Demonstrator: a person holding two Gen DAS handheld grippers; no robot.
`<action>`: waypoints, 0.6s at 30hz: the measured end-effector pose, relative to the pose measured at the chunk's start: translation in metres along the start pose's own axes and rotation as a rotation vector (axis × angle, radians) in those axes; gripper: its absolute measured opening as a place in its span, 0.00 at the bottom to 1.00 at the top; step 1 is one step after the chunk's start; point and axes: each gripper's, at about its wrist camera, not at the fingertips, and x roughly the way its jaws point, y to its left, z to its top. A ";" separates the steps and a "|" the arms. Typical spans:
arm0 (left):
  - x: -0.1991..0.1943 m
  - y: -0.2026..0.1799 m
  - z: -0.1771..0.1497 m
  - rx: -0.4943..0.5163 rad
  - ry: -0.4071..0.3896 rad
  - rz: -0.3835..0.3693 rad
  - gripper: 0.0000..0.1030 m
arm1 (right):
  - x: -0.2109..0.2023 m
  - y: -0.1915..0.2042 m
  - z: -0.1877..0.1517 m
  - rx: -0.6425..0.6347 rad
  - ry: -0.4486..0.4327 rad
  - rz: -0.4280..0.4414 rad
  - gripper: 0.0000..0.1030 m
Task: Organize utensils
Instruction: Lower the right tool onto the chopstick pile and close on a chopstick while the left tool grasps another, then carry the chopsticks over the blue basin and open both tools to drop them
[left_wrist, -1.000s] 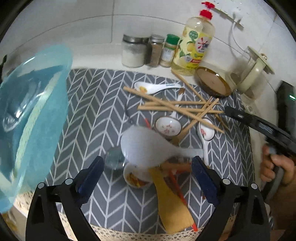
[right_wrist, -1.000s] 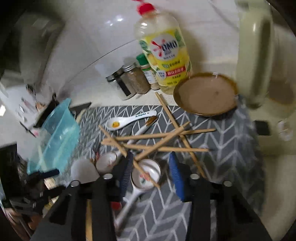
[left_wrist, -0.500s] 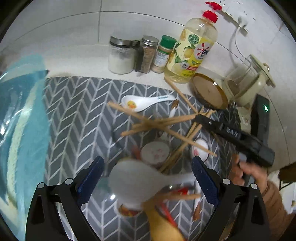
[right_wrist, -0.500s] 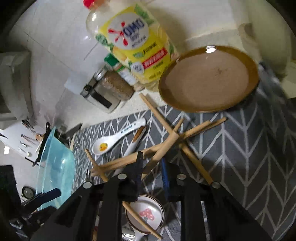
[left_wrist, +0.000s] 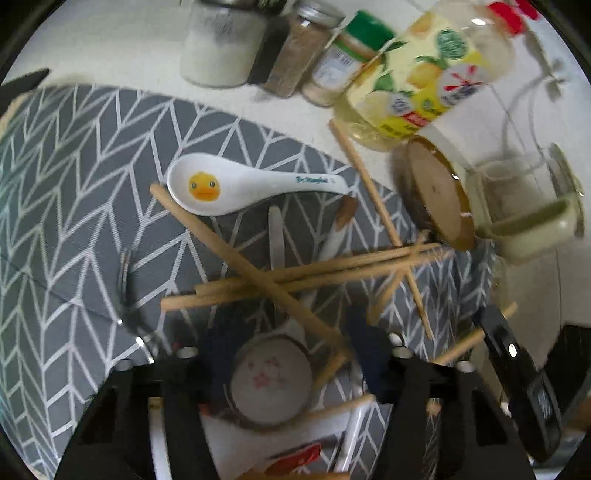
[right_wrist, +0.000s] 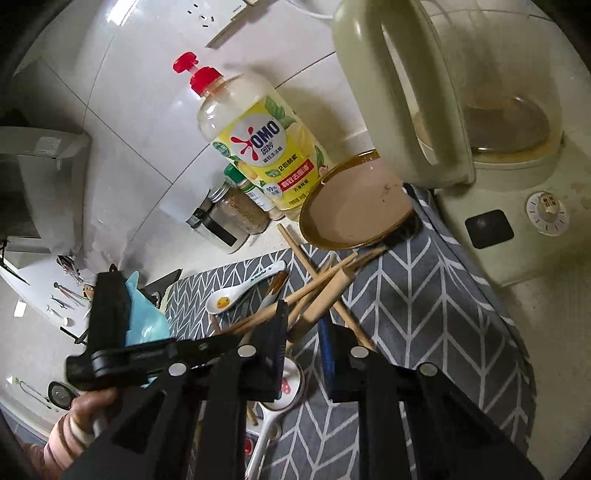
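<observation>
- Right gripper (right_wrist: 304, 332): jaws narrowed around a thick wooden chopstick (right_wrist: 325, 301), pinching it near its lower end above the grey chevron mat (right_wrist: 424, 302).
- Left gripper (left_wrist: 284, 363): jaws spread, holding nothing, straddling a mushroom-print spoon (left_wrist: 271, 387).
- Chopstick pile (left_wrist: 295, 273): crossed on the mat, beside a duck spoon (left_wrist: 221, 188).

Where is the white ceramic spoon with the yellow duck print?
The white ceramic duck spoon lies on the grey chevron mat at the far side of the wooden chopstick pile, in front of the spice jars.
</observation>
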 end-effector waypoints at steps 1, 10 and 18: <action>0.001 -0.001 0.001 0.005 -0.006 0.009 0.37 | -0.001 -0.001 -0.001 0.000 -0.002 0.001 0.16; -0.023 -0.005 -0.005 0.066 -0.012 -0.062 0.08 | -0.009 -0.006 -0.009 0.050 -0.013 0.003 0.16; -0.075 -0.012 -0.020 0.178 -0.070 -0.111 0.07 | -0.040 0.022 0.000 0.023 -0.098 0.012 0.12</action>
